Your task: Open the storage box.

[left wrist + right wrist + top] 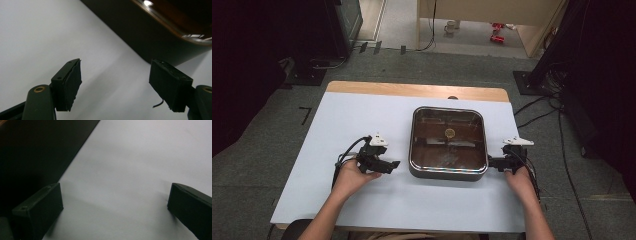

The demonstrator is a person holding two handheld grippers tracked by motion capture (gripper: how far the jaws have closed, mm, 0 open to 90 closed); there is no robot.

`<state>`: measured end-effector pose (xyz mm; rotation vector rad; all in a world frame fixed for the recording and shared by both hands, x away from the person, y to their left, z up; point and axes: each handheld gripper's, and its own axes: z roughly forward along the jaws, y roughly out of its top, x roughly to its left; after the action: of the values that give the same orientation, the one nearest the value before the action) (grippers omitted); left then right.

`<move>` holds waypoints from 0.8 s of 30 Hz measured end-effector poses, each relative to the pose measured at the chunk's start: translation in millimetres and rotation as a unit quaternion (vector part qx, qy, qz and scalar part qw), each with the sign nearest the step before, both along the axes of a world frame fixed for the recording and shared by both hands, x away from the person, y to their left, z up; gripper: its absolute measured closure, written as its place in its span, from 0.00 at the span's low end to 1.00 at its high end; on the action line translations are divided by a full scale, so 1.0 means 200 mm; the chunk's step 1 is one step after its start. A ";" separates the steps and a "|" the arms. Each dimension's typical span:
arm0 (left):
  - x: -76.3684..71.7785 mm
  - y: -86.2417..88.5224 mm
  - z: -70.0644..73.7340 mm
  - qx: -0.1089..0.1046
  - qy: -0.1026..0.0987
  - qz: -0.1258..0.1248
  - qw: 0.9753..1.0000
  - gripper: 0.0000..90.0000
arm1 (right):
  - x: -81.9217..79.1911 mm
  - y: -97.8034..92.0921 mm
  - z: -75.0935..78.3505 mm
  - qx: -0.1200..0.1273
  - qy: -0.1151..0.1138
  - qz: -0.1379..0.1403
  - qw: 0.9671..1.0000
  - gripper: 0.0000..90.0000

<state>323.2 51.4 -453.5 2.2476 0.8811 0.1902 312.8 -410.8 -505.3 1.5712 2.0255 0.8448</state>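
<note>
A person sits at a desk covered in a pale sheet, with a hand-held gripper in each hand. Between the two stands a square black pan with a glass lid, its lid closed and a small round knob at the lid's middle.

The left hand-held gripper lies low over the desk, just beside the pan's left wall and not touching it. Its jaws are spread wide with nothing between them. In the left gripper view, the pan's dark wall and shiny lid rim rise ahead of the jaws and toward the right jaw, with bare desk under the gap.

The right hand-held gripper sits at the pan's near right corner, very close to its wall; whether it touches cannot be told. In the right gripper view, its jaws are also spread wide and hold nothing. The pan's black wall runs just beyond the left jaw, and pale desk lies between and ahead of the jaws.
</note>
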 end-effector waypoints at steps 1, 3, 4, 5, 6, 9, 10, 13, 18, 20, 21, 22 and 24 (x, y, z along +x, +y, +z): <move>0.00 0.00 0.01 -0.002 -0.001 -0.004 1.000 0.28 | 0.00 0.00 0.00 0.000 0.000 0.000 1.000 0.00; 0.00 -0.02 0.02 0.009 -0.005 -0.010 1.000 0.28 | 0.00 0.00 0.00 0.000 0.000 0.000 1.000 0.00; 0.01 -0.02 0.03 0.010 -0.003 -0.012 1.000 0.28 | 0.00 0.00 0.00 0.000 0.000 0.000 1.000 0.00; 0.01 -0.03 0.04 0.008 0.000 -0.013 1.000 0.29 | 0.00 0.00 0.00 0.000 0.000 0.000 1.000 0.00; 0.01 -0.03 0.04 0.007 0.002 -0.014 1.000 0.29 | 0.00 0.00 0.00 0.000 0.000 0.000 1.000 0.00; 0.02 -0.04 0.06 0.004 0.001 -0.017 1.000 0.29 | 0.00 0.00 0.00 0.000 0.000 0.000 1.000 0.00; 0.02 -0.05 0.07 0.003 0.000 -0.019 1.000 0.29 | 0.00 0.00 0.00 0.000 0.000 0.000 1.000 0.00; 0.02 -0.06 0.09 0.002 -0.001 -0.023 1.000 0.29 | 0.00 0.00 0.00 0.000 0.000 0.000 1.000 0.00; 0.03 -0.08 0.16 -0.006 -0.008 -0.030 0.999 0.29 | 0.00 0.00 0.00 0.000 0.000 0.000 1.000 0.00; 0.04 -0.09 0.18 -0.006 -0.009 -0.031 0.999 0.29 | 0.00 0.00 0.00 0.000 0.000 0.000 1.000 0.00; 0.04 -0.09 0.20 -0.008 -0.012 -0.032 0.999 0.29 | 0.00 0.00 0.00 0.000 0.000 0.000 1.000 0.00; 0.04 -0.09 0.20 -0.008 -0.012 -0.032 0.999 0.29 | 0.00 0.00 0.00 0.000 0.000 0.000 1.000 0.00; 0.05 -0.12 0.22 -0.013 -0.013 -0.038 0.999 0.29 | 0.00 0.00 0.00 0.000 0.000 0.000 1.000 0.00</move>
<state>334.0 28.3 -410.0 2.2458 0.7801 0.1713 312.7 -410.8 -505.3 1.5711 2.0248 0.8460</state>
